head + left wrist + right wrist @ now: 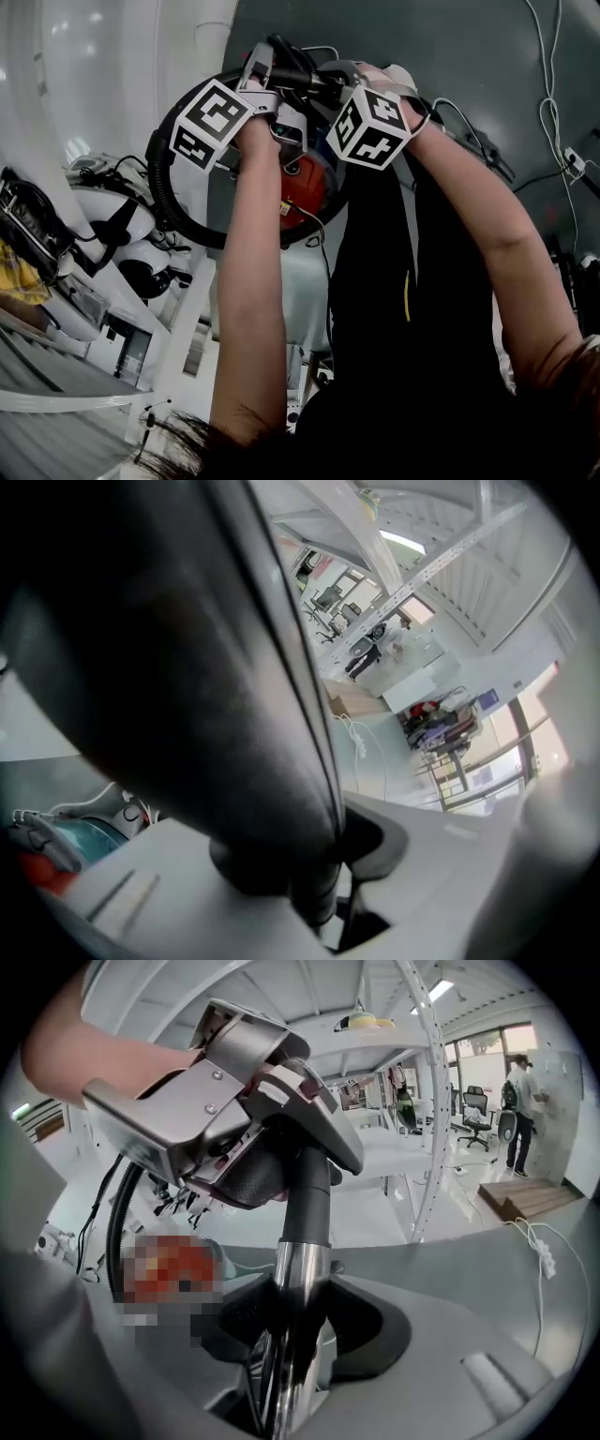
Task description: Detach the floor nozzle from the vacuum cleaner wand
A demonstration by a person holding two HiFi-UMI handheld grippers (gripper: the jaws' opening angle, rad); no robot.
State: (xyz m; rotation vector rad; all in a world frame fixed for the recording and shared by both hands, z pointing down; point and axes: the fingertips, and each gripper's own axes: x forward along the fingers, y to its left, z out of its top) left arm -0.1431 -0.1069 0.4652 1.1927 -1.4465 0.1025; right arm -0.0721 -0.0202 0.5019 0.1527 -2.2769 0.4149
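Far left in the head view, the black hose loops round beside my left forearm, with the vacuum's red body showing inside the loop. My left claw is clamped narrow on the dark upper end of the wand, which fills most of that claw's own view and slants from the jaws up toward the top left. From the right gripper view the same claw shows as a grey metal head at the top of the wand, gripping its black part. Below that, the wand runs on as a black sleeve and then a shiny chrome tube. Its long axis is nearly upright in that picture, leaning slightly right at the top, and its lower end drops straight into my right claw. That claw's jaws stand fairly wide and sit snug on either side of the chrome tube, holding it. Both claws are raised close together, their marker cubes nearly touching, the wand spanning between them.
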